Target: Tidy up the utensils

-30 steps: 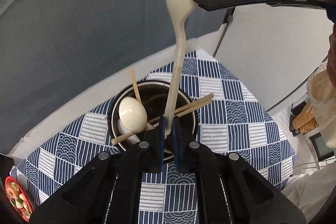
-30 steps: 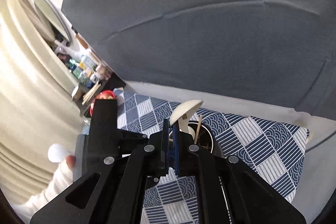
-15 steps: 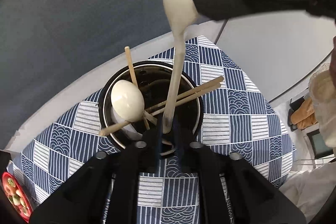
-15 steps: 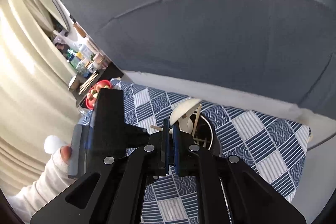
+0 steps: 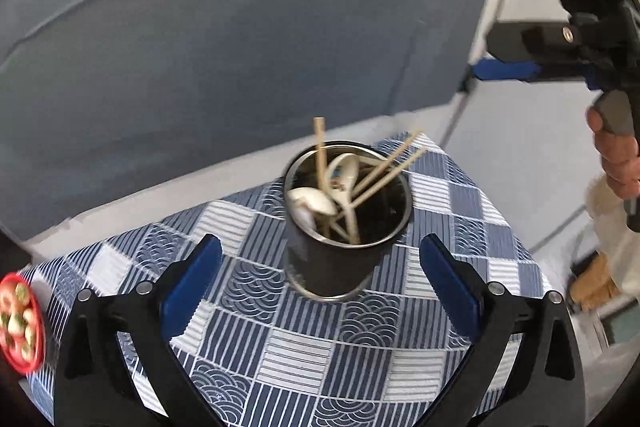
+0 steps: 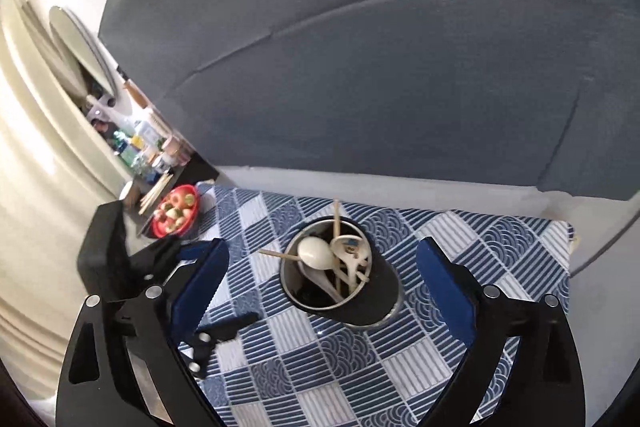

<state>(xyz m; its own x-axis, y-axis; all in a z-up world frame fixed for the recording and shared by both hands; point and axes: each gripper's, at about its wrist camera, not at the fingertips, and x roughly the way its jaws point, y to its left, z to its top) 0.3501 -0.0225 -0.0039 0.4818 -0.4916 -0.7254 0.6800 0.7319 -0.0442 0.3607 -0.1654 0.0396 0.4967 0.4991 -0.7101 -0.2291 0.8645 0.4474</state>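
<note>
The left tool has just been opening and its 2 blue-padded fingers now stand wide apart with nothing between them; the dark metal-rimmed utensil holder sits beyond the gap, untouched by either pad. The right tool has likewise just spread its jaws and grips nothing, with the same holder showing past its fingers. The holder stands on a blue-and-white patterned cloth covering the desk, in front of a grey fabric backdrop. Inside it are 2 white ceramic spoons, one plain with its bowl up near the left rim, the other printed and leaning beside it, along with several wooden chopsticks that lean out over the rim; one chopstick stands nearly upright. In the left wrist view the right tool's body hangs at the upper right, held by a person's hand. A red bowl of small round pieces sits at the cloth's far left edge, well apart from the holder.
</note>
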